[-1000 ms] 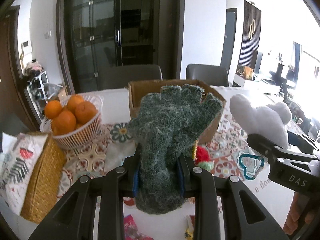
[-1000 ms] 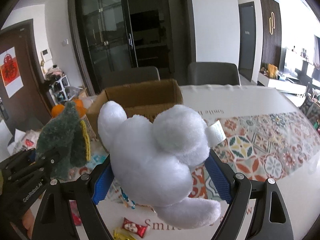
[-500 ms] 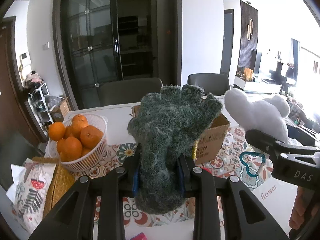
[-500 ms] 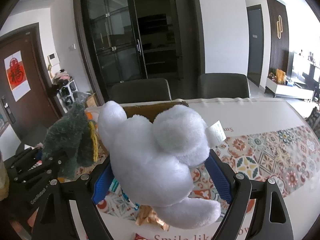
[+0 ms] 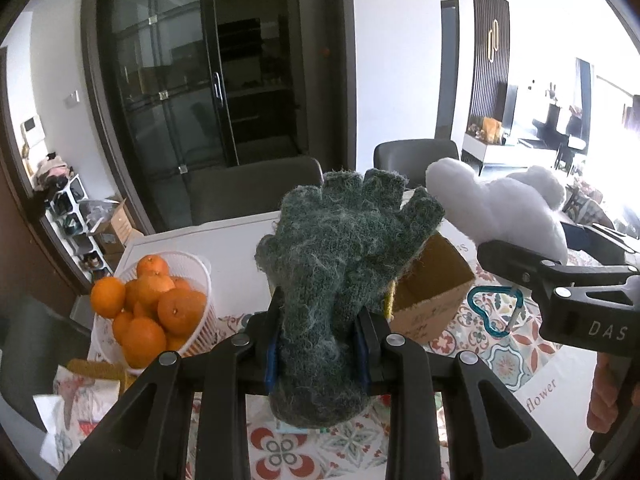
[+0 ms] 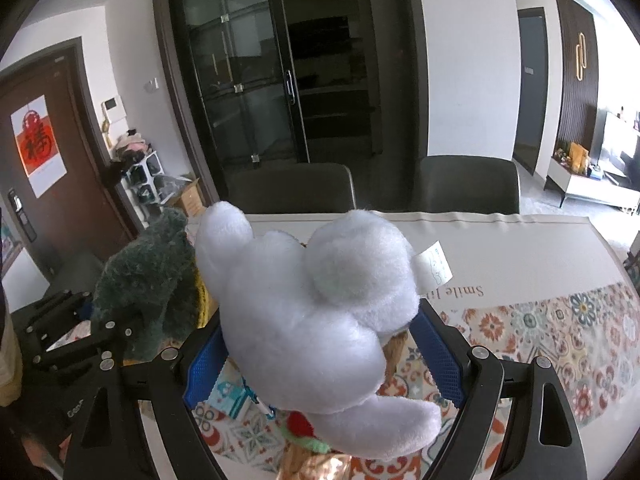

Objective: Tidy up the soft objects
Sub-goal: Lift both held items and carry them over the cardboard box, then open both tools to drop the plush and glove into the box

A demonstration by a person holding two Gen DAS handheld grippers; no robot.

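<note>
My left gripper is shut on a fuzzy dark green glove, held upright high above the table. My right gripper is shut on a white plush toy with a paper tag. In the left wrist view the plush and the right gripper's black body show at the right. In the right wrist view the glove shows at the left. A brown cardboard box stands on the table below and behind the glove, mostly hidden by it.
A white basket of oranges stands at the left of the table. A woven box with a printed cloth lies at the lower left. A teal heart-shaped clip lies on the patterned tablecloth. Two grey chairs stand behind the table.
Both grippers have risen with the glove and the plush still held. The box, basket and table now sit lower and farther away in both views.
</note>
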